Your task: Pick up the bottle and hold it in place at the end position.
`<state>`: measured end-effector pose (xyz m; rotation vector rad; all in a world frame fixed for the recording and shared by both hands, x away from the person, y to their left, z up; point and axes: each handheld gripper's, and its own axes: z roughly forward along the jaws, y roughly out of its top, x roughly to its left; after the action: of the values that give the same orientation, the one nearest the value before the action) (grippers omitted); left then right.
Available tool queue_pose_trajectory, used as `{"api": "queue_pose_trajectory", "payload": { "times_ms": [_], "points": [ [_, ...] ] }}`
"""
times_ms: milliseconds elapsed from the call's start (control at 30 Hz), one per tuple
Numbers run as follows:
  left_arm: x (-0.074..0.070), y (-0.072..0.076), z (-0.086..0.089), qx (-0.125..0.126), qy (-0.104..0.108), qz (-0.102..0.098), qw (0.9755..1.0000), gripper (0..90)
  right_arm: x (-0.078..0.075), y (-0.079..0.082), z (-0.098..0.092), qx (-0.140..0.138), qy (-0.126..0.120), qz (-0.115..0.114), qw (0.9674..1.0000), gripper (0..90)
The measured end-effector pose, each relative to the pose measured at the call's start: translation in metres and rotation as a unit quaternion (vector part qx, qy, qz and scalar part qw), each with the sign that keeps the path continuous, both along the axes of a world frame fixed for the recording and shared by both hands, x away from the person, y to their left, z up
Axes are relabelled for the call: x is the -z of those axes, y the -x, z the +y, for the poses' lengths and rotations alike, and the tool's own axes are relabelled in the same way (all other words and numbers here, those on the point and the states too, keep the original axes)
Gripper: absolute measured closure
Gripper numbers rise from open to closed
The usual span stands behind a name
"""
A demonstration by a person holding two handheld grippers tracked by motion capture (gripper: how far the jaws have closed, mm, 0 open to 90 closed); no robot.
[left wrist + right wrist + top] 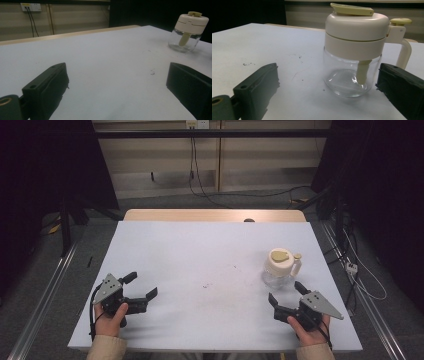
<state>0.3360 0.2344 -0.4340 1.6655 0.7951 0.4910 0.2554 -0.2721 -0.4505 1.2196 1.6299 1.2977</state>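
Left hand [107,317] low at the near left corner of the table [200,250], sleeve coming in from the bottom edge, fingers wrapped round the grip, wrist turned so the left gripper [141,287] aims forward and to the right across the white top; jaws spread wide, nothing between them, just bare tabletop in the gap as seen in the left gripper view

Right hand [310,327] low at the near right corner, likewise gripping from below and behind, wrist angled so the right gripper [286,292] aims forward and slightly left, grey three-cornered plate on top tilted outward; jaws wide apart and empty, pads touching nothing

Jar [280,269] upright on the table's right half, just ahead of the right gripper, well apart from the left one; clear glass body, cream lid with a flat yellowish flap on top, cream handle at the side farther from the left gripper, pale stem hanging down inside the glass

In the right gripper view, jar [354,55] close ahead, sitting off centre toward the right-hand jaw, near it but not between the pads

In the left gripper view, jar [188,31] far off at the upper right, beyond the right-hand jaw

A few dark specks [206,285] on the white top between the two hands
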Motion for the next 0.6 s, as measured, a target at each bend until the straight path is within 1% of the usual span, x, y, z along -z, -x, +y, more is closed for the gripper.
{"api": "queue_pose_trajectory", "payload": {
  "times_ms": [100, 167, 233, 267, 333, 367, 533, 600],
  "points": [
    [0.0, 0.0, 0.0, 0.0, 0.0, 0.0, 1.0, 3.6, 0.0, 0.0, 0.0, 0.001, 0.002, -0.001, 1.0, 3.6],
    [0.0, -0.001, 0.0, -0.001, -0.002, -0.001, 1.0, 3.6, 0.0, -0.001, 0.0, 0.002, -0.001, 0.001, 1.0, 3.6],
    [-0.001, 0.0, 0.001, -0.003, -0.001, -0.002, 1.0, 3.6, 0.0, -0.001, 0.0, 0.001, 0.001, 0.001, 1.0, 3.7],
    [-0.001, 0.0, 0.001, -0.004, -0.001, -0.003, 1.0, 3.6, 0.0, -0.003, 0.0, 0.002, 0.007, 0.001, 1.0, 3.8],
    [-0.002, -0.001, 0.001, -0.004, 0.004, -0.002, 1.0, 3.6, 0.0, -0.005, -0.001, 0.005, 0.005, 0.002, 1.0, 3.8],
    [-0.002, -0.001, 0.001, -0.003, 0.007, 0.001, 1.0, 3.6, 0.001, -0.009, -0.002, 0.011, 0.005, 0.004, 0.9999, 3.8],
    [-0.003, -0.001, 0.003, -0.002, 0.01, -0.002, 0.9999, 3.6, 0.001, -0.018, -0.003, 0.024, 0.005, 0.009, 0.9997, 3.9],
    [-0.003, -0.001, 0.003, -0.002, 0.01, -0.003, 0.9999, 3.6, 0.001, -0.02, -0.003, 0.027, -0.002, 0.01, 0.9996, 3.9]
  ]
}}
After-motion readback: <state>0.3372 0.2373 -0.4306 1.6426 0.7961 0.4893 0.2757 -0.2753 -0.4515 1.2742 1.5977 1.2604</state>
